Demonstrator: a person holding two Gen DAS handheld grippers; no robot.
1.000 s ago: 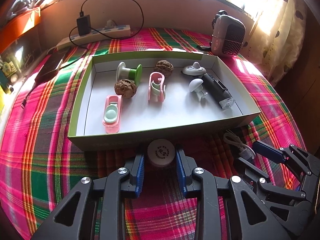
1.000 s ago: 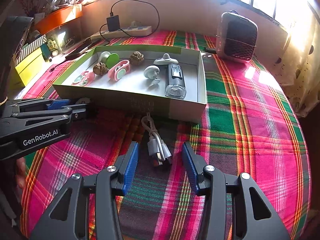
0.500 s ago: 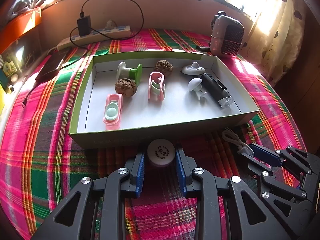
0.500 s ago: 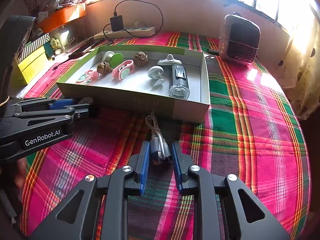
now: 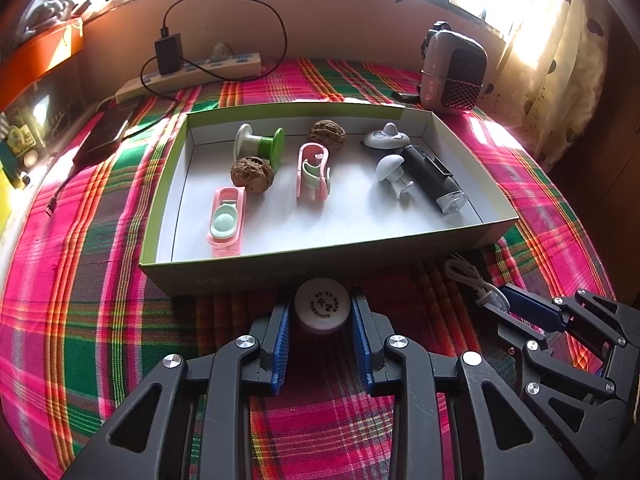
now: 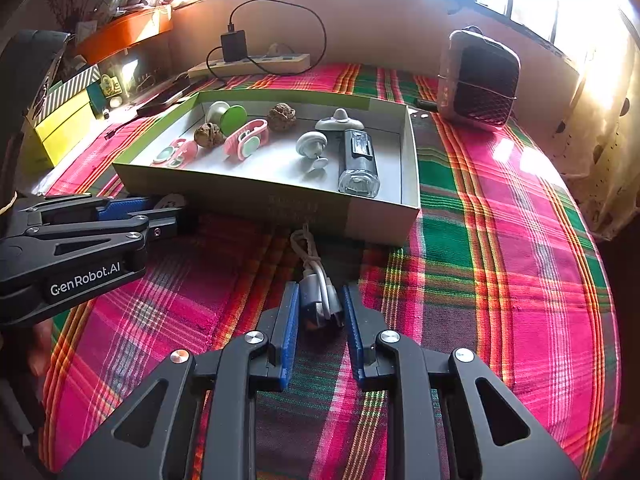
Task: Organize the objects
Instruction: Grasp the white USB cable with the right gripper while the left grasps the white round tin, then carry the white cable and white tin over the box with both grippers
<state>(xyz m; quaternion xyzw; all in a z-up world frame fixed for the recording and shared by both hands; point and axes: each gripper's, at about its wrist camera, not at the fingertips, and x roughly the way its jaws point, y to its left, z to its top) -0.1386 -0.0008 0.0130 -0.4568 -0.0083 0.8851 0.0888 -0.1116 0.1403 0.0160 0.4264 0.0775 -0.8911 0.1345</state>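
Observation:
My left gripper point(image 5: 322, 316) is shut on a small round white-lidded jar point(image 5: 322, 305), held just in front of the near wall of the open green-rimmed box point(image 5: 280, 270). My right gripper point(image 6: 319, 308) is shut on a coiled white USB cable point(image 6: 318, 280) lying on the plaid cloth before the box point(image 6: 280, 204). The cable also shows in the left wrist view point(image 5: 476, 284). The box holds two walnuts, pink clips, a green-white spool, grey suction hooks and a black flashlight point(image 5: 432, 178).
A small heater point(image 6: 478, 80) stands at the back right. A power strip with a plugged charger point(image 5: 188, 72) lies along the back wall. A dark phone point(image 5: 104, 136) lies left of the box. Yellow boxes point(image 6: 64, 120) sit at the far left.
My right gripper has closed from open onto the white cable. The left gripper has kept its hold on the jar and stayed nearly in place.

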